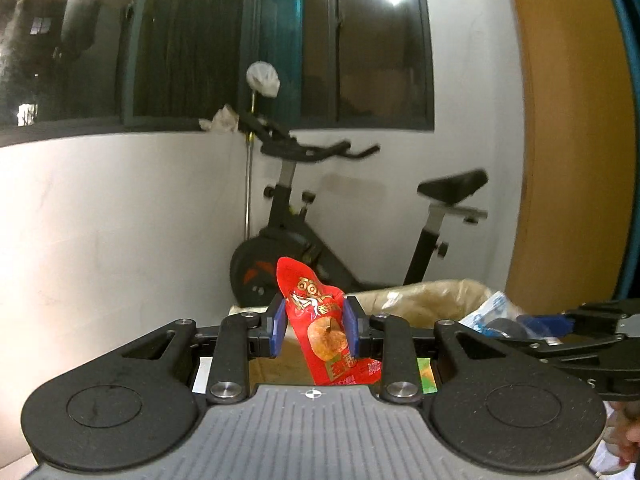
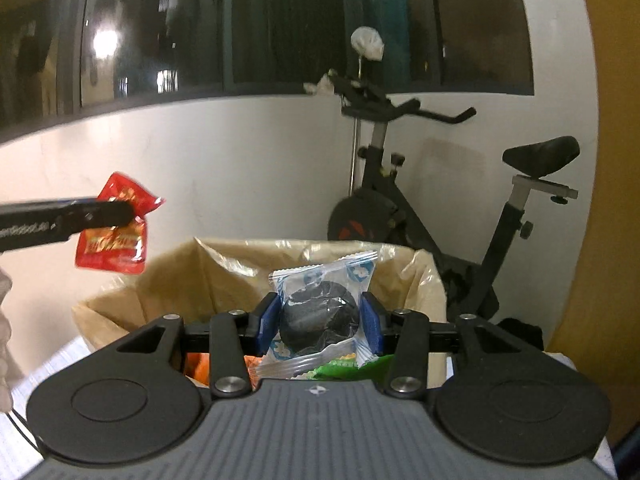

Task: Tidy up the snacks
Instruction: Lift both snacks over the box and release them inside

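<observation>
Left wrist view: bin (image 1: 424, 300) w/ a tan plastic liner sits ahead and to the right, low, in front of an exercise bike (image 1: 352, 208) by the white wall. Only the liner's crumpled rim shows from here — contents can't be made out. Left gripper (image 1: 316, 326) is pinching a red snack packet (image 1: 324, 328), blue pads pressed on both sides, packet upright and held in the air w/ its top poking above the fingers. Packet is glossy red w/ gold lettering and a round brownish food pic. At the right edge the right gripper (image 1: 532, 326) comes in sideways w/ a clear-and-blue wrapper in it.

Right wrist view: same lined bin (image 2: 224, 276) directly ahead, mouth open, liner folded over the rim; inside is hidden behind the gripper. Right gripper (image 2: 320, 322) is clamped on a cookie packet (image 2: 320, 308) — clear wrapper w/ blue-white print, dark round cookie inside, crimped ends top and bottom. It's held in front of the bin. Below it, orange and green packets (image 2: 340, 366) peek out. To the left, the left gripper's black fingers hold the red packet up beside the bin, well apart from the cookie.
</observation>
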